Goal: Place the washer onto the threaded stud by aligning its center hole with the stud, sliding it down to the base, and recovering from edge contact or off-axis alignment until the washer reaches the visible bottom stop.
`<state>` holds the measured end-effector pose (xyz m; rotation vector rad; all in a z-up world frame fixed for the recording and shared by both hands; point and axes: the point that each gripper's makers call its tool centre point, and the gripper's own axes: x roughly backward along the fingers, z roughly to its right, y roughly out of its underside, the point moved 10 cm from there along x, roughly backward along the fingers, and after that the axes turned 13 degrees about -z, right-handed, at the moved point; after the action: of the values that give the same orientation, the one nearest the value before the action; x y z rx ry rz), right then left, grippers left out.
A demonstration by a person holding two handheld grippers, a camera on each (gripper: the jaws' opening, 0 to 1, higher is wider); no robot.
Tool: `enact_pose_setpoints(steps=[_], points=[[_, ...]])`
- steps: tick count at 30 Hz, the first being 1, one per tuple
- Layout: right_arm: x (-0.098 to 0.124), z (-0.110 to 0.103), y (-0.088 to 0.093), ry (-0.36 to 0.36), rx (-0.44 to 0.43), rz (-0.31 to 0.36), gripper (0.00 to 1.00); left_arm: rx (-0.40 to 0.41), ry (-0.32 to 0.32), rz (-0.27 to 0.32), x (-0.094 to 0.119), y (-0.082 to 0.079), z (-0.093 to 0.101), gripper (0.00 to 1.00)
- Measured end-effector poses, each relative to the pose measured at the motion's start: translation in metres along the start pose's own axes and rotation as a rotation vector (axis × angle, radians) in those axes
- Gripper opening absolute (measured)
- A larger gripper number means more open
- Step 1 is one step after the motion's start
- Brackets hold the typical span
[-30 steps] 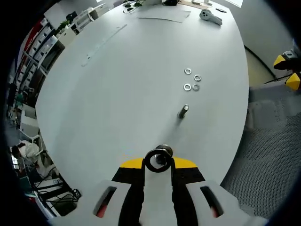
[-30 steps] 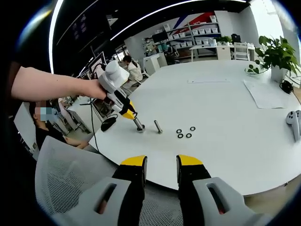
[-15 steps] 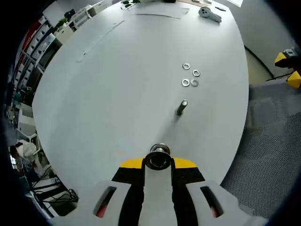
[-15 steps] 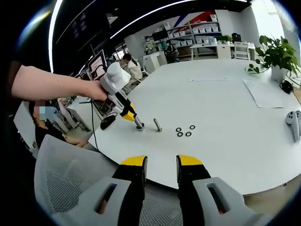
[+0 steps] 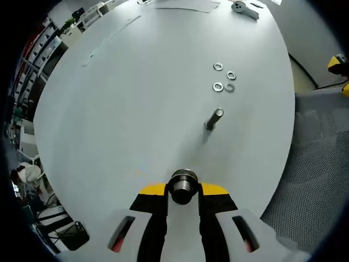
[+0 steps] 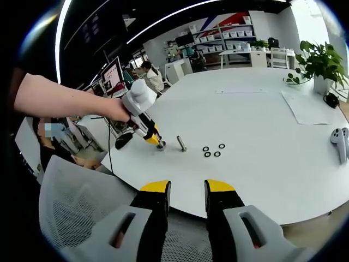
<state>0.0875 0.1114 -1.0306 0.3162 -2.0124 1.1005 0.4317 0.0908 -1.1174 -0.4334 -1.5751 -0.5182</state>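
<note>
Two upright threaded metal studs are standing on the large white oval surface (image 5: 136, 98). One of them, the nearer threaded stud (image 5: 182, 185), is sitting right between the yellow-tipped jaws of the left hand-held gripper (image 5: 183, 191), and a dark metal ring washer (image 5: 182, 180) is lying around its top; how far down the washer is sitting cannot be told from this steep angle. The jaws are standing close on both sides of the stud, but I cannot tell whether they are clenching the washer or are released. The second free threaded stud (image 5: 212, 119) is standing apart, further along the surface. Four loose silver washers (image 5: 224, 79) are lying beyond it in a small cluster, flat on the surface.

In the right gripper view, the left hand-held gripper (image 6: 158, 144) is pointing down at the nearer stud (image 6: 161, 146), and a person's hand (image 6: 112, 109) is holding its white body. The free stud (image 6: 180, 143) is just beside it, and the four washers (image 6: 213, 150) are lying to its right. The right hand-held gripper (image 6: 187, 191) is hovering off the edge of the surface with its jaws parted and nothing between them. One green potted plant (image 6: 319, 65) is standing at the far side.
</note>
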Motion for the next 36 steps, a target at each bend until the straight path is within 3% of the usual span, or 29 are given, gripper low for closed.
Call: enact_pose_setpoints(steps=[15,21,28,36], points=[[0.002,0.000,0.000,0.005,-0.002,-0.010,0.28,-0.003,0.006,0.001,-0.009,-0.001,0.002,0.20],[-0.003,0.001,0.002,0.003,0.006,-0.023,0.28,0.043,0.033,0.054,-0.009,-0.003,0.003,0.22],[-0.002,0.000,0.002,-0.001,0.010,-0.023,0.28,0.076,0.010,0.091,-0.005,0.000,0.003,0.27],[-0.003,-0.001,0.002,-0.011,0.019,-0.019,0.28,0.133,-0.022,0.149,0.018,0.010,0.010,0.27]])
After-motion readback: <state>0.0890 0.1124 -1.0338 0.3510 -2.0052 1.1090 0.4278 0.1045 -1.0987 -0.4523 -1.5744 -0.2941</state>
